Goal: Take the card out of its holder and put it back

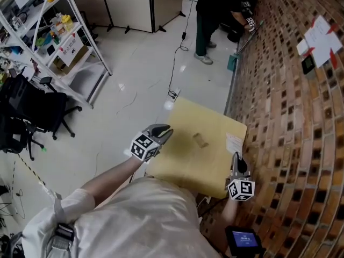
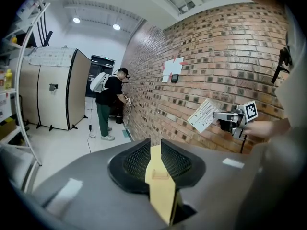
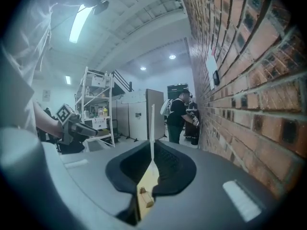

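Observation:
A white printed card (image 1: 234, 143) stands pinched in my right gripper (image 1: 237, 159) over the right side of the yellow table (image 1: 185, 168), close to the brick wall. In the right gripper view the card (image 3: 152, 123) shows edge-on, rising from the shut jaws of that gripper (image 3: 152, 145). The small clear holder (image 1: 200, 140) sits near the table's middle with no card in it, and also shows in the left gripper view (image 2: 160, 174). My left gripper (image 1: 164, 131) hovers at the table's left edge, its jaws a narrow gap apart with nothing between them (image 2: 156, 147).
A brick wall (image 1: 285, 117) runs along the right, with papers (image 1: 320, 39) pinned on it. A person in black (image 1: 212, 20) stands by the wall farther off. Metal shelving (image 1: 54, 36) and an office chair (image 1: 32, 112) are at the left. A cable crosses the floor (image 1: 174, 63).

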The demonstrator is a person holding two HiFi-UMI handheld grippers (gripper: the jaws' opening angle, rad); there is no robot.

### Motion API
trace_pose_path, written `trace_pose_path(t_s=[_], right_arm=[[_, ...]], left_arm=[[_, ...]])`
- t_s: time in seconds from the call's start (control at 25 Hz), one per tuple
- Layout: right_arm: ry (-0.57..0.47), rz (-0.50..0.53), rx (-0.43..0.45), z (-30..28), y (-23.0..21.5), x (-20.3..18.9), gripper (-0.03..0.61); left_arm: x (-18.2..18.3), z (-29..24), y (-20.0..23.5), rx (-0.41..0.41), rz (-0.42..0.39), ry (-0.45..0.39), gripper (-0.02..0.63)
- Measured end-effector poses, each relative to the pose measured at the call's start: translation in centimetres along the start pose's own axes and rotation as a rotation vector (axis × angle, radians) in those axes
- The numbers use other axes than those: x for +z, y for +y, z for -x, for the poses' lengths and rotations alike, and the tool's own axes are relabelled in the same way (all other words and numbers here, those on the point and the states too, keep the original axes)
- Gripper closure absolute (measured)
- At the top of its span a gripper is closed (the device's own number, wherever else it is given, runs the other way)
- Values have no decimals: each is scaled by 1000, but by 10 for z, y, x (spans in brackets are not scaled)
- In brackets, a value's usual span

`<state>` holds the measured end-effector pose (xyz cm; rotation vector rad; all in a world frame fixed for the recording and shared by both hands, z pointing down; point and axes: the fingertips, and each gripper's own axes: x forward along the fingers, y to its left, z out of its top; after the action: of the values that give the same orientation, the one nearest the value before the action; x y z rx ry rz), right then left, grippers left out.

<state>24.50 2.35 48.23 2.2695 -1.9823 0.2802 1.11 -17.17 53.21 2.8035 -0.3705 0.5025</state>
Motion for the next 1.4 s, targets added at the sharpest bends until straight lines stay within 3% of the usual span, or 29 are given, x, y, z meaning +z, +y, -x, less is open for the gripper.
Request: trace_pose_path(t_s=[0.56,0.92,1.4], right_arm=[[131,58,150,-57,5,-32,561],[252,52,238,-92,-1,-79,561],[402,62,347,-131,7,-139,561]], left_arm=[[-24,-1,-1,61,38,55,505],[-35,-13,-1,116,8,82,492],[-45,-27,-5,111,-5,120,491]])
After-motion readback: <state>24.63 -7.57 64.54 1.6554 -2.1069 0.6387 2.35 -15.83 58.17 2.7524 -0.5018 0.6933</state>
